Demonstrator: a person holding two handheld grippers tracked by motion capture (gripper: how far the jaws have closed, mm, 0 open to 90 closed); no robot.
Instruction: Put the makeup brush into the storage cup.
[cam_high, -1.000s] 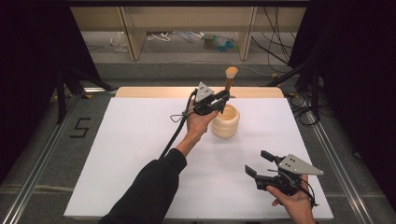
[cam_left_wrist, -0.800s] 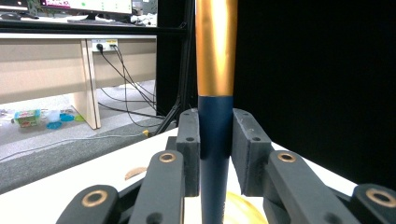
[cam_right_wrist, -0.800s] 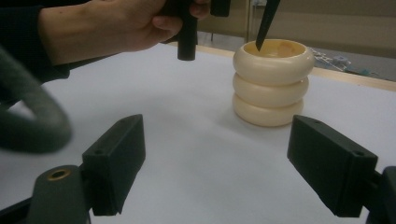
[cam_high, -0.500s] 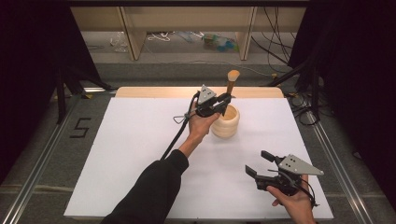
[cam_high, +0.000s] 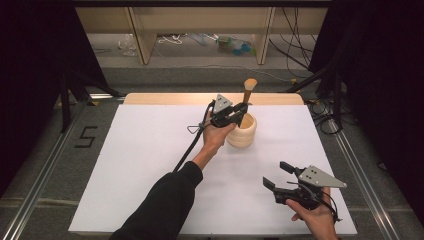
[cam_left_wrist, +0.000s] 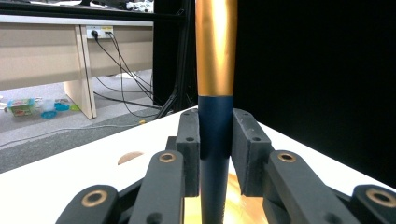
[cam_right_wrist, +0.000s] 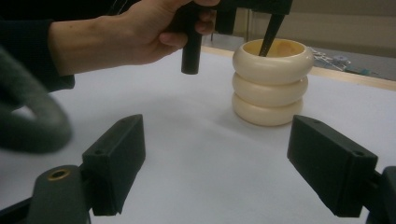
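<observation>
A cream ribbed holder (cam_high: 242, 134) (cam_right_wrist: 273, 84) stands on the white table toward the far middle. A utensil with a wooden top (cam_high: 249, 86) (cam_left_wrist: 215, 56) and a dark lower shaft (cam_right_wrist: 270, 39) stands upright in it. My left gripper (cam_high: 239, 112) (cam_left_wrist: 215, 140) is level just above the holder's rim and shut on the dark shaft. The lower end of the utensil is hidden inside the holder. My right gripper (cam_high: 274, 173) (cam_right_wrist: 233, 154) hovers low near the table's front right. It is open and empty, pointing toward the holder from a distance.
The white table top (cam_high: 150, 150) has bare room on the left and in the middle. The left forearm in a dark sleeve (cam_high: 170, 200) crosses the front centre. A cable (cam_high: 187, 150) trails from the left gripper. Shelving and floor clutter lie beyond the far edge.
The left gripper and the utensil have sunk slightly toward the holder. The right gripper has stayed where it was.
</observation>
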